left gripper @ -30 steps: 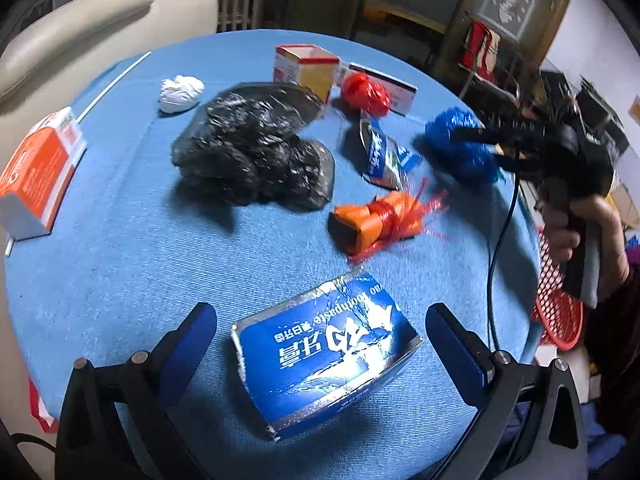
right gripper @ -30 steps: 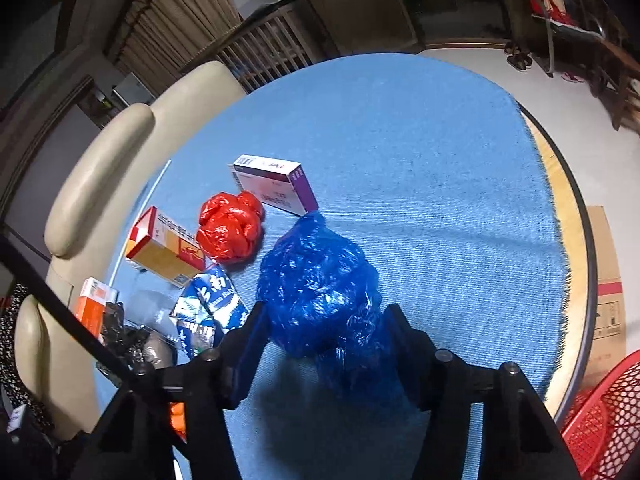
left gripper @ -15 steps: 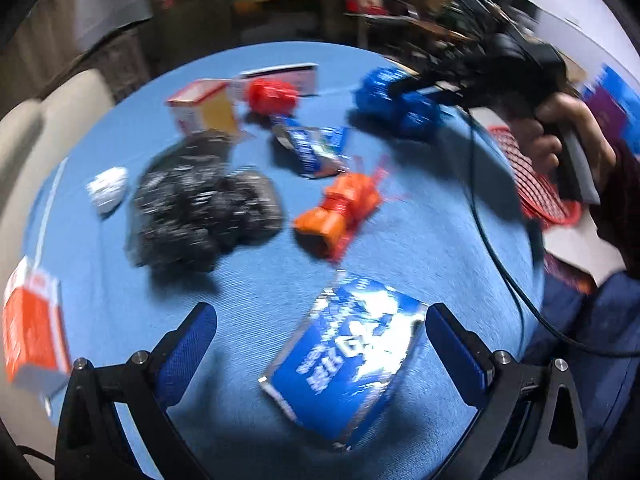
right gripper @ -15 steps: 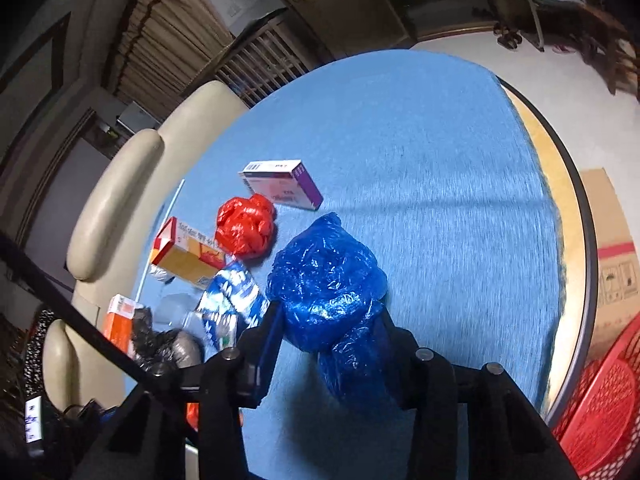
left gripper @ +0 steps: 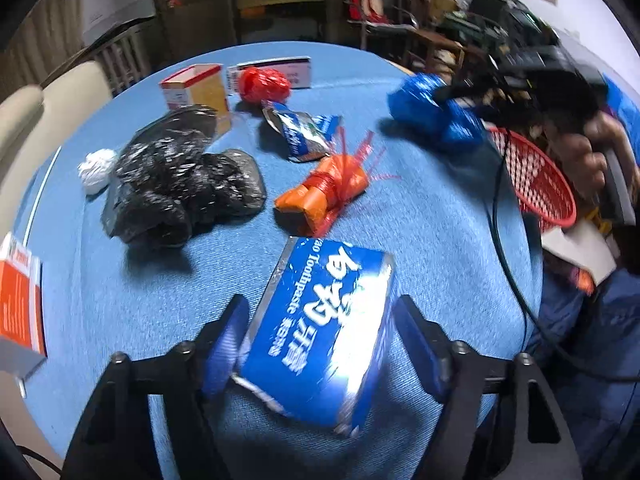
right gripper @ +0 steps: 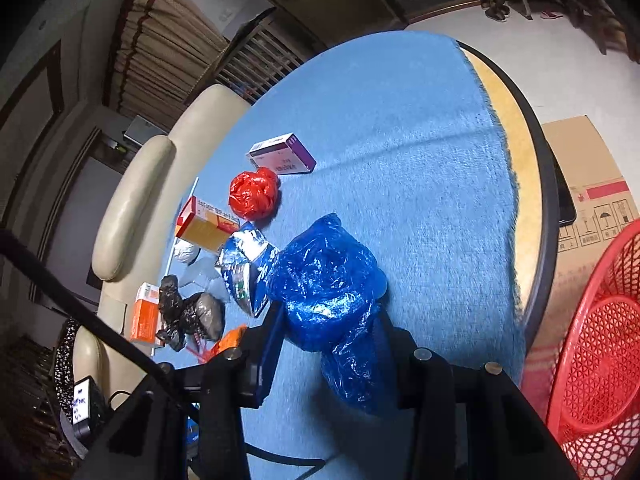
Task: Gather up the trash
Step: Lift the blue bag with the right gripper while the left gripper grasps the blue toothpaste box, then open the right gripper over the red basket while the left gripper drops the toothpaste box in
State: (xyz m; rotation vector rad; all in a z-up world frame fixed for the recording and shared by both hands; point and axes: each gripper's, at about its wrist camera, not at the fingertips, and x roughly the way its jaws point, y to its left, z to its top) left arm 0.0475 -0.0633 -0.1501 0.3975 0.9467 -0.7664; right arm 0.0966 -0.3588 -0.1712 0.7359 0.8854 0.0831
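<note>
A: Start nearest. What has the left gripper [left gripper: 320,336] got?

B: Its two blue-padded fingers are pressed against the sides of a blue toothpaste box [left gripper: 320,332]. The word "Toothpaste" can be read on it, beside large white Chinese characters. It sits tilted over the near part of the blue tablecloth [left gripper: 120,292].

A: And the right gripper [right gripper: 326,340]?

B: Pinching a crumpled blue plastic bag [right gripper: 328,292], held above the cloth near the table's right edge. A red mesh basket [right gripper: 600,360] stands just off that edge, low on the right.

A: What lies past the box?

B: An orange packet tied with red string [left gripper: 324,192], then a heap of black plastic bag [left gripper: 176,184] to its left, with a white paper ball [left gripper: 96,164] touching the heap's left side. At the left edge, an orange and white carton [left gripper: 20,308]; its print is too blurred to read.

A: Farther still?

B: A blue foil snack wrapper [left gripper: 304,136], a red plastic wad [left gripper: 264,84], and an upright yellow box with a red top [left gripper: 196,88]. Farthest is a white and purple carton [right gripper: 282,154], lettering too small to make out
</note>
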